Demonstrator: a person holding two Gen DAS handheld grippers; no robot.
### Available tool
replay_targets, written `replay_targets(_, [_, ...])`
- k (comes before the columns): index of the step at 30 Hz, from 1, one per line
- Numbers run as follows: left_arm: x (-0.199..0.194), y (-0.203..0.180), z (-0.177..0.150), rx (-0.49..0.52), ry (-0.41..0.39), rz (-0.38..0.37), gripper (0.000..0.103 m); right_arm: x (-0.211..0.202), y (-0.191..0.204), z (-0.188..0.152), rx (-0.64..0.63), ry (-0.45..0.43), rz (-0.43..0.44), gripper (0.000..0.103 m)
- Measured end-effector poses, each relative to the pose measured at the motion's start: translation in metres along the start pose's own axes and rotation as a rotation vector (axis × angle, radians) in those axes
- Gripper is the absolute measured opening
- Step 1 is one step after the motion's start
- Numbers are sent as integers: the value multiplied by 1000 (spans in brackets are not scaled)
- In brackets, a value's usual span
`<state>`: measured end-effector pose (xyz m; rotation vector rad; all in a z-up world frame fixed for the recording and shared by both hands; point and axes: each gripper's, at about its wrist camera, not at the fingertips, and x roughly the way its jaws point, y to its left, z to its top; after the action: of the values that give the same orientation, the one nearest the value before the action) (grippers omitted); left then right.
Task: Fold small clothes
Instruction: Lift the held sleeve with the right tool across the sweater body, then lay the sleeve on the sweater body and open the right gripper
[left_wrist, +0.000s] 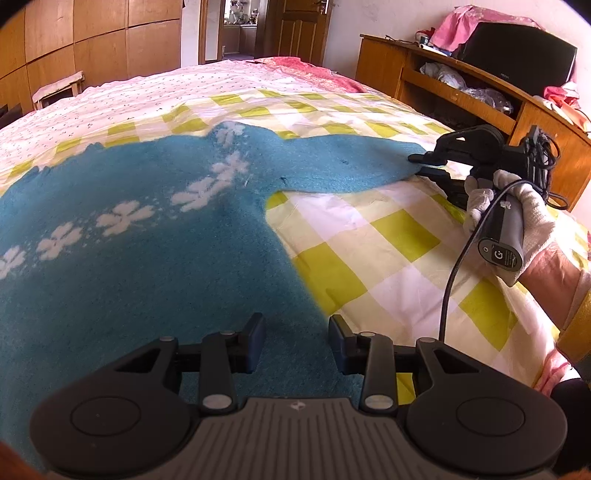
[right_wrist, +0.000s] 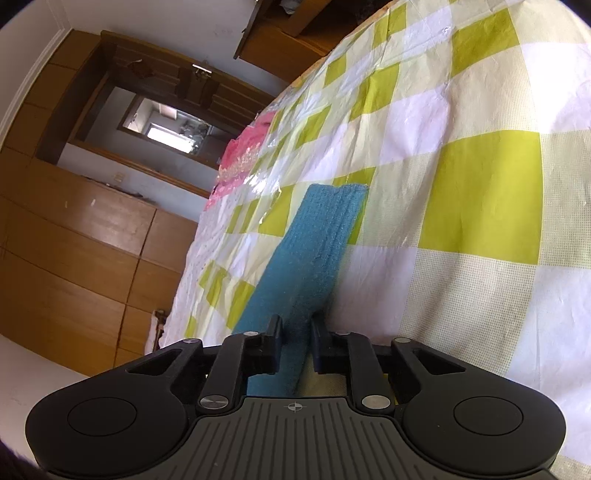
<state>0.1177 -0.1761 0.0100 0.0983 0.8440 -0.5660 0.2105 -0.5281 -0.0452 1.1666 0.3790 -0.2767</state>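
Observation:
A small teal sweater (left_wrist: 147, 229) with white flower prints lies spread on the checked sheet (left_wrist: 399, 236) of the bed. My left gripper (left_wrist: 297, 341) is open and hovers just over the sweater's near right edge. My right gripper (left_wrist: 419, 164), held by a white-gloved hand, is at the end of the sweater's right sleeve (left_wrist: 354, 162). In the right wrist view the gripper (right_wrist: 295, 332) is shut on the teal sleeve (right_wrist: 314, 251), which runs forward from between its fingers, its cuff end resting on the sheet.
A wooden headboard shelf (left_wrist: 461, 96) with a black monitor (left_wrist: 517, 59) and pink cloth stands at the right. Wooden wardrobes (left_wrist: 74, 48) line the left wall. A pink blanket (left_wrist: 310, 70) lies at the bed's far end.

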Motion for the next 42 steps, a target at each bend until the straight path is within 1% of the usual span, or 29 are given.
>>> replay_targets(3, [-6,3,-2,-10,-11,4,42,-7,9,-1,-24,-11,20,12])
replay_targets(7, [-20,9,-4,0,-43,27,43,-15,39,-6,-94,-23,62,11])
replay_targets(11, [-39,24,-11,-3,-74,53,43,-19,83,-20,-177,-9,120,11])
replay_targets(15, [-59,47,-24,-18,-98,79,43,-20,138,-50,-300,27,191,11])
replay_targets(19, [-78,74,-39,-37,-122,110,43,-14,196,-102,-458,106,257,10])
replay_targets(21, [-86,88,-47,-49,-130,126,43,-8,224,-137,-551,155,285,10])
replay_targets(24, [-95,112,-59,-89,-142,144,43,4,255,-198,-699,221,307,10])
replay_targets(28, [-103,141,-72,-167,-164,157,43,21,277,-280,-880,322,322,10])
replay_targets(32, [-105,163,-78,-217,-173,156,43,35,280,-356,-1088,382,290,10])
replay_targets(35, [-108,175,-81,-227,-183,156,43,41,277,-390,-1176,410,268,10])
replay_targets(37, [-110,181,-84,-237,-187,155,43,39,275,-406,-1219,415,259,10])
replay_targets(40, [-112,186,-84,-250,-191,145,43,40,276,-420,-1300,400,251,10])
replay_targets(42, [-113,187,-84,-254,-200,138,43,39,278,-426,-1325,392,243,10])
